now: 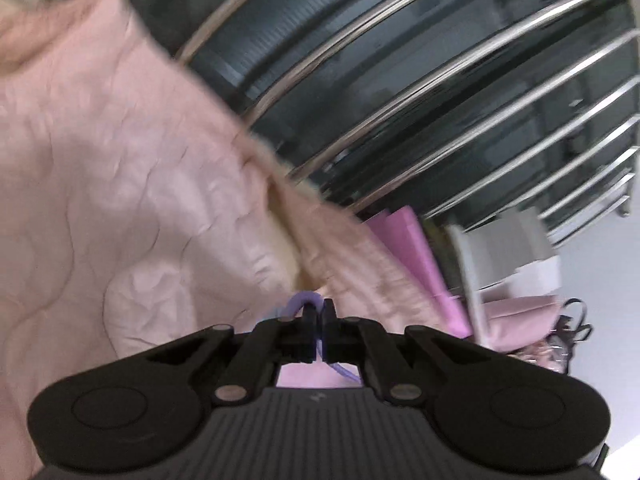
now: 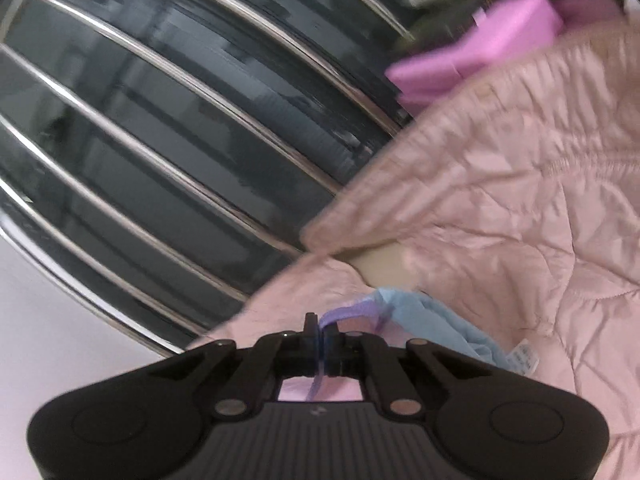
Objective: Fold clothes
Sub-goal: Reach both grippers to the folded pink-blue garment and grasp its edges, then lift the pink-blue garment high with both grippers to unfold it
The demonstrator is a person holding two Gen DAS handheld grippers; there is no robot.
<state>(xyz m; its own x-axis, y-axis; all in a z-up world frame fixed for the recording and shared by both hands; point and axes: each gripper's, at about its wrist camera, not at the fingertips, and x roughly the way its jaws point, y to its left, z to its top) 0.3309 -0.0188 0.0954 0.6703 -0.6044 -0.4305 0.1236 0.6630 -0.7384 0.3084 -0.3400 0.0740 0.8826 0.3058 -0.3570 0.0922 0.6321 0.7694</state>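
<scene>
A light blue garment (image 2: 440,324) with purple straps lies bunched on a pink quilted bedcover (image 2: 520,200), a white label (image 2: 522,356) showing at its edge. My right gripper (image 2: 319,326) is shut on one purple strap (image 2: 348,310), which runs down between its jaws. In the left wrist view my left gripper (image 1: 319,312) is shut on another purple strap (image 1: 302,300), thin purple fabric pinched between the pads; the blue body of the garment is hidden there. The pink bedcover (image 1: 120,180) fills the left of that view. Both views are blurred.
A dark panelled wardrobe with chrome strips (image 1: 420,80) (image 2: 160,120) stands beyond the bed's edge. Bright pink folded items (image 1: 420,256) (image 2: 480,40) lie at the far side, near a white frame (image 1: 472,272) and a dark bag (image 1: 568,328). Pale floor (image 2: 40,300) shows at left.
</scene>
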